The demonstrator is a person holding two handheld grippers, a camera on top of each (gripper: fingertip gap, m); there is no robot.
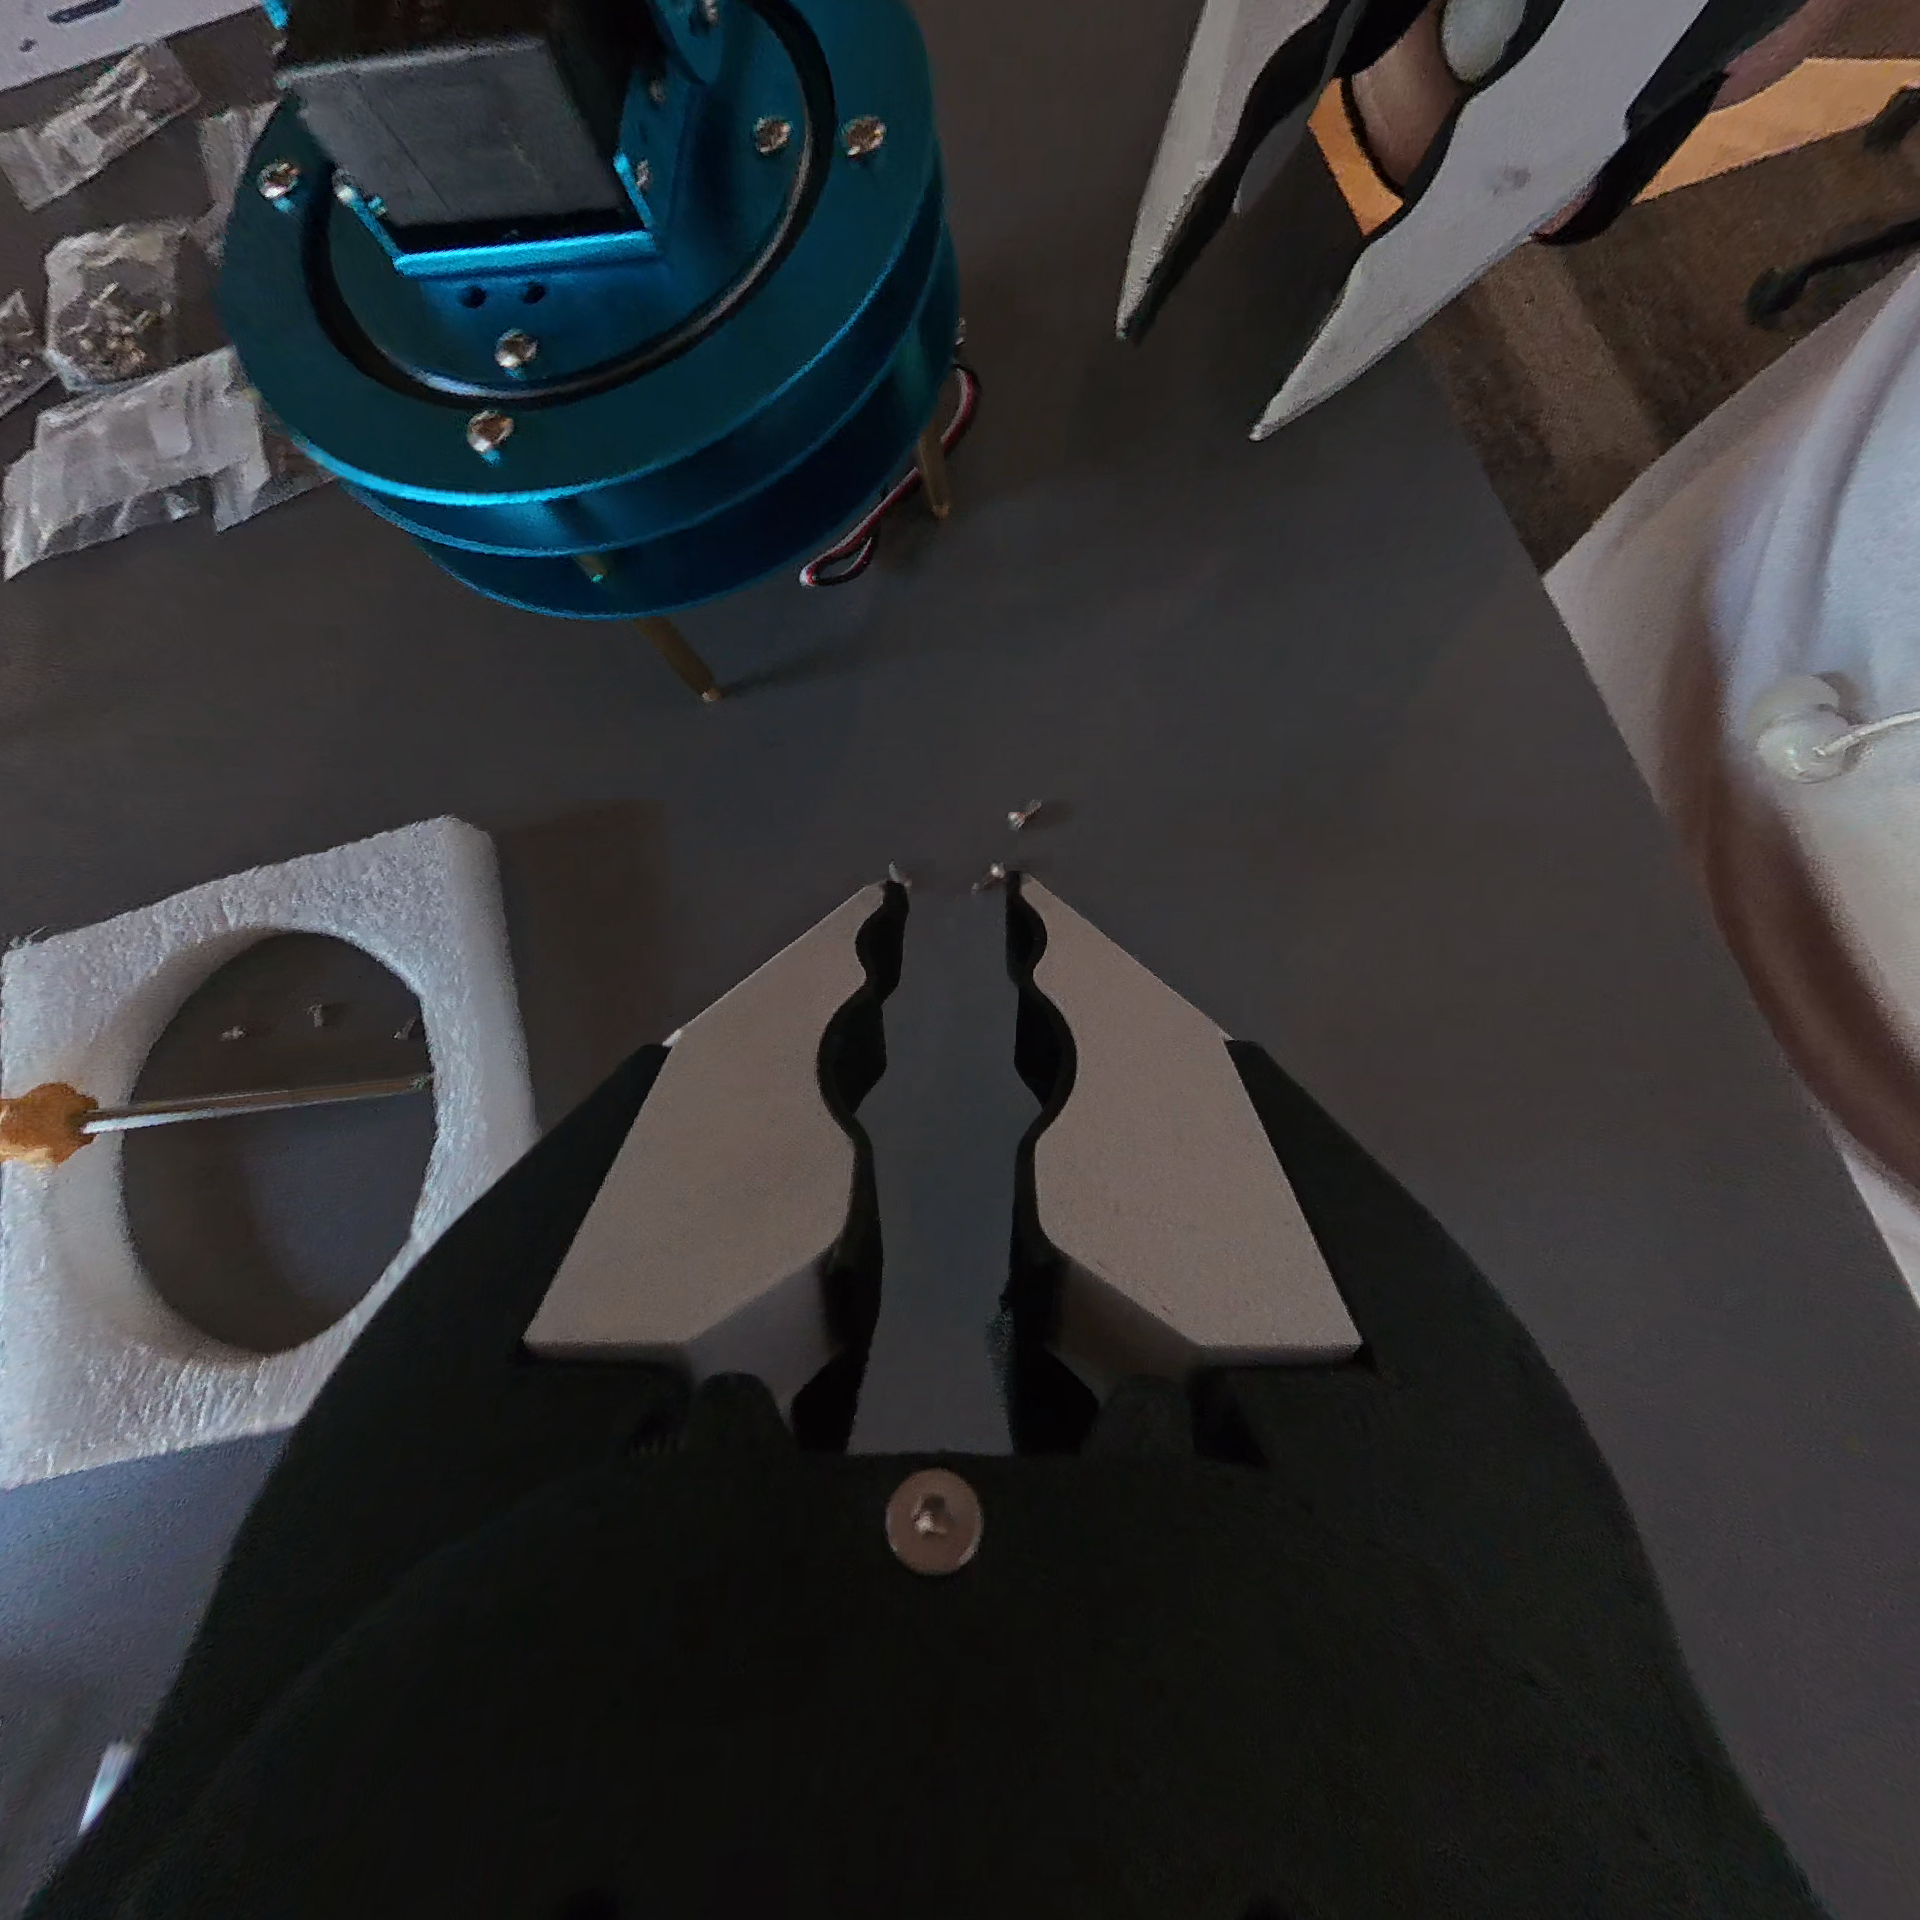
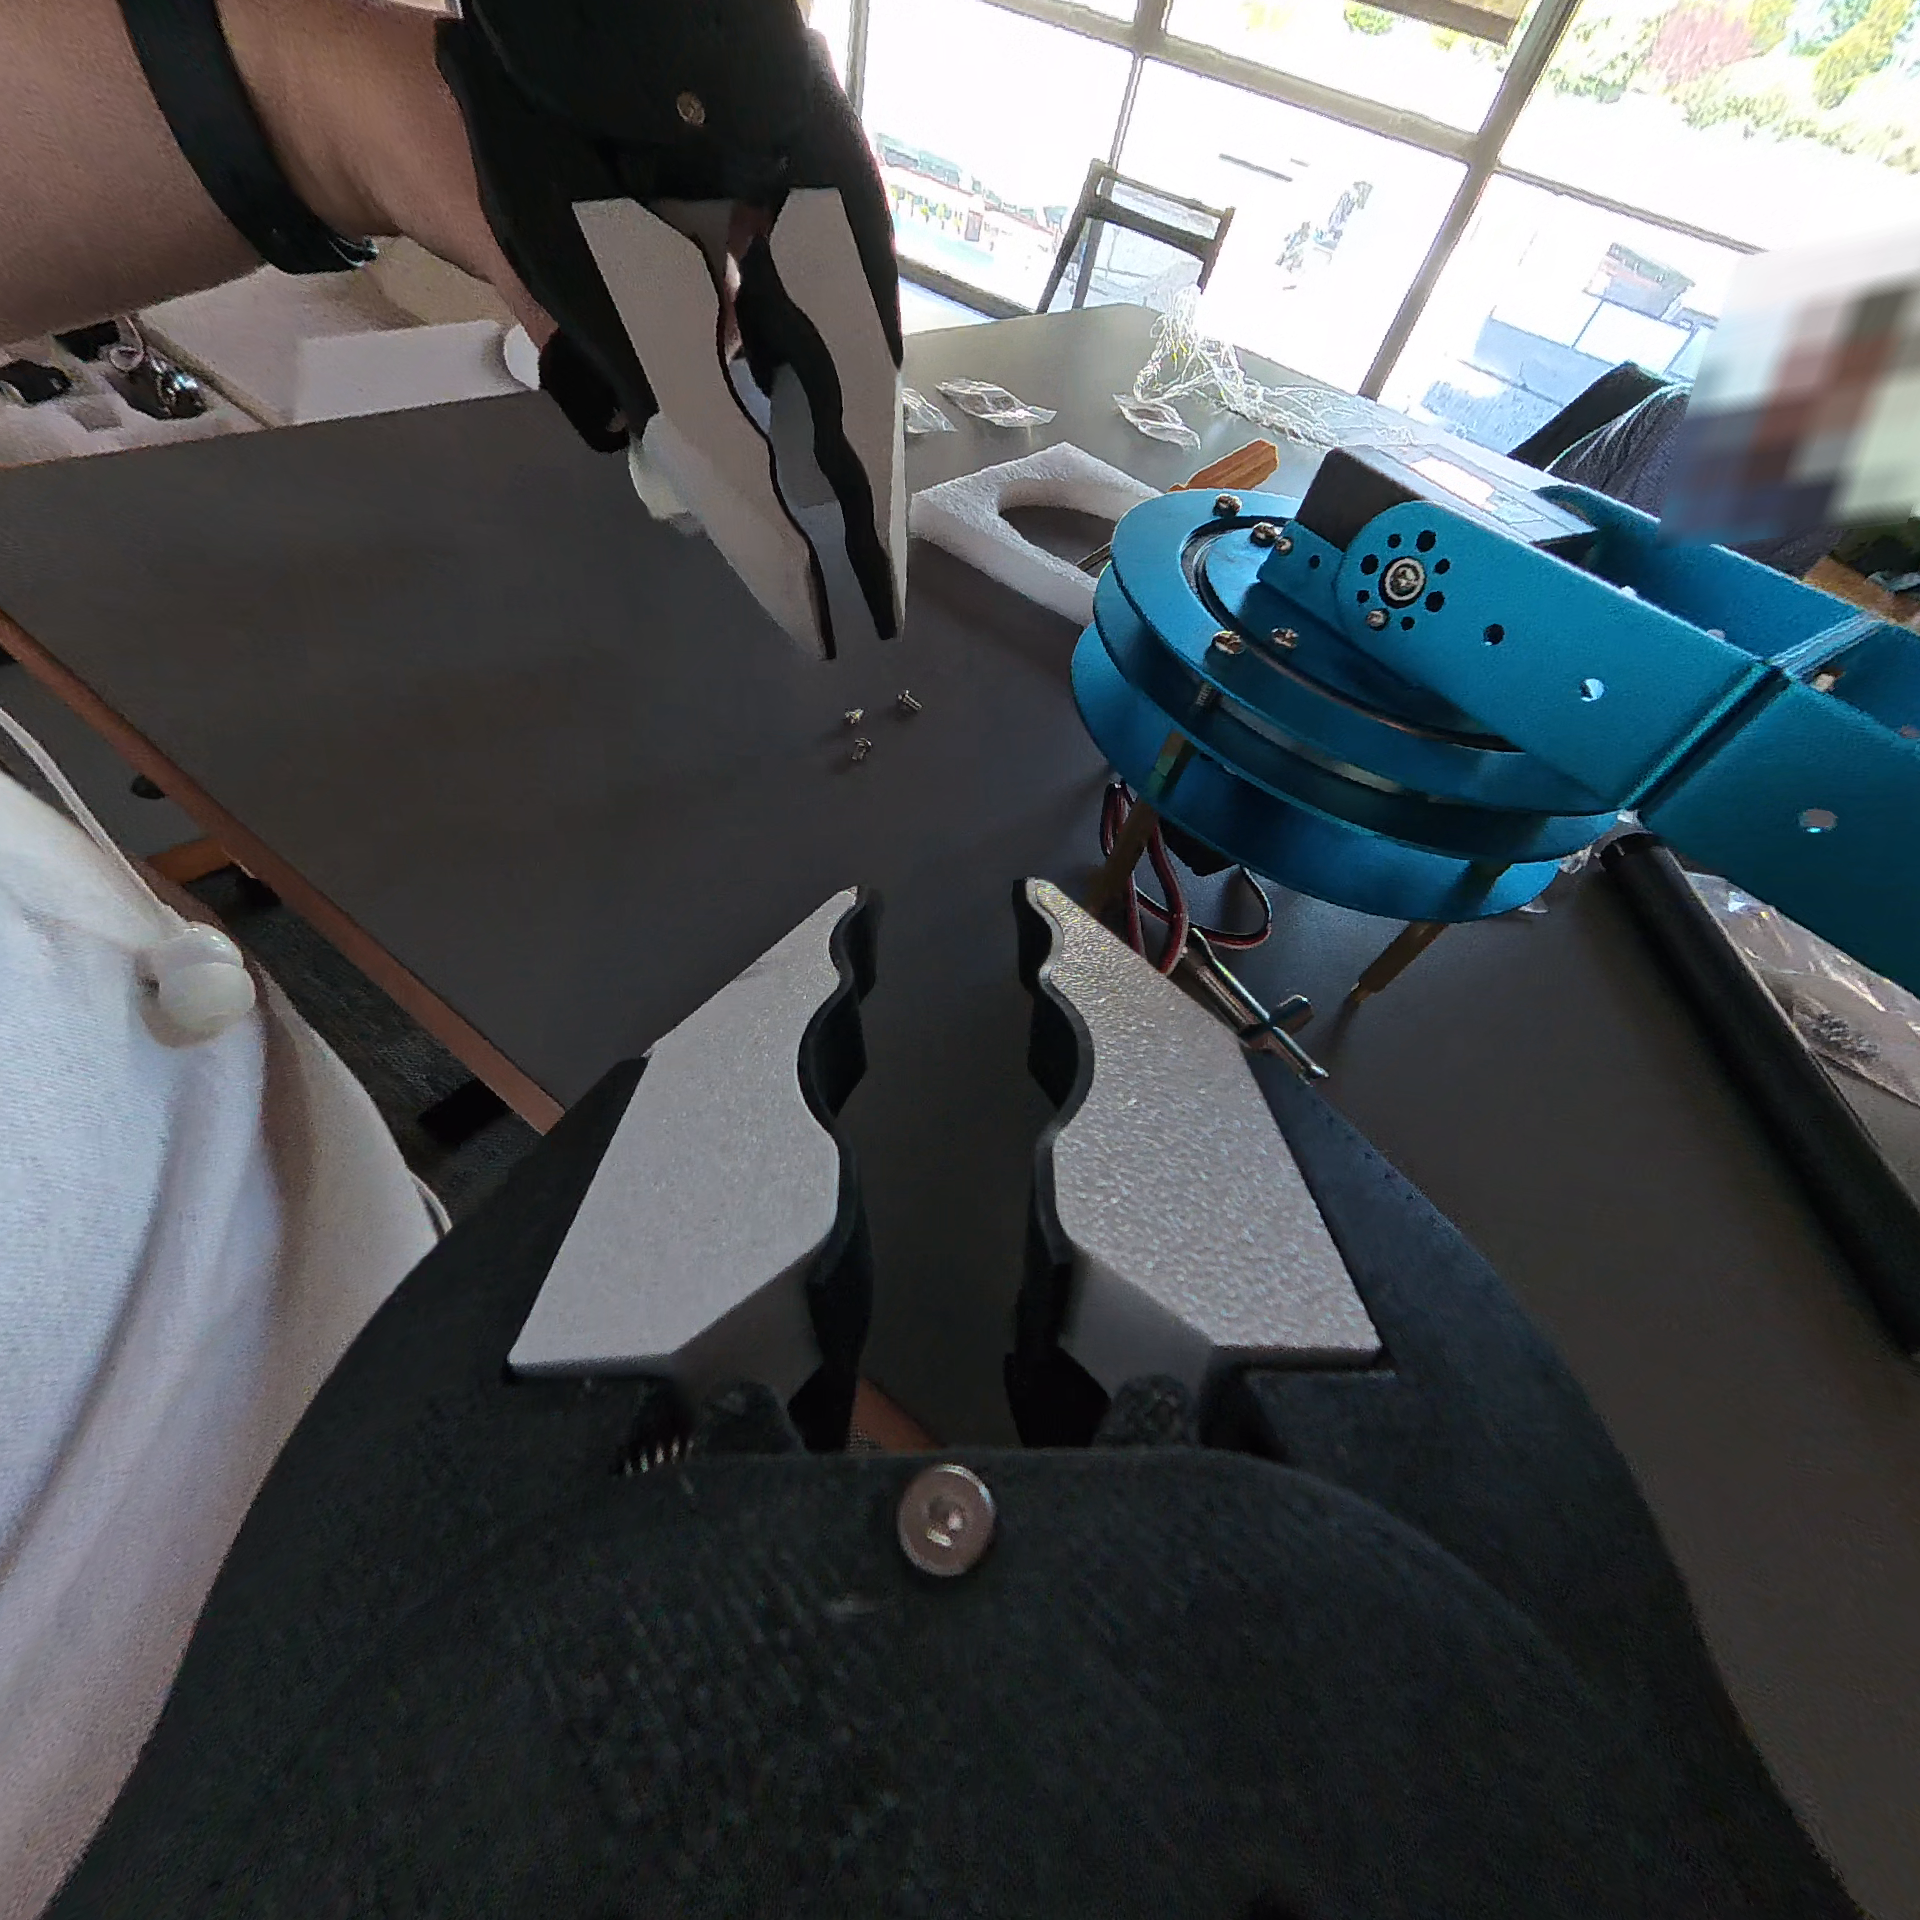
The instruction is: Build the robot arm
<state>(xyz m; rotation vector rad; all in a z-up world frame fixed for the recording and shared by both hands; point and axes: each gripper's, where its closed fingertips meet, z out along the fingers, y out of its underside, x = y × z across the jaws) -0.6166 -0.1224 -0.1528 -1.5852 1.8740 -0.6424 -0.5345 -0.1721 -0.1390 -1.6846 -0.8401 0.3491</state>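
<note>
Three small silver screws [image 1: 995, 875] lie on the dark grey table [image 1: 1195, 727]. My left gripper [image 1: 954, 883] is open and empty, its tips just above two of the screws, one at each tip; a third screw [image 1: 1024, 815] lies slightly beyond. In the right wrist view the left gripper [image 2: 858, 644] hangs point-down over the same screws [image 2: 871, 727]. My right gripper [image 2: 940, 899] is open and empty, held above the table near the front edge; it also shows in the left wrist view [image 1: 1195, 384] at the top right.
A blue metal robot-arm base [image 1: 582, 343] on brass standoffs stands behind the screws, with red and black wires [image 2: 1174, 904]. A white foam frame [image 1: 249, 1143] holds a screwdriver [image 1: 208, 1107] and tiny screws. Plastic bags [image 1: 114, 416] lie at the far left. A person in white [image 2: 135, 1195] stands at the table edge. Tip to tip, the grippers are about 11 cm apart.
</note>
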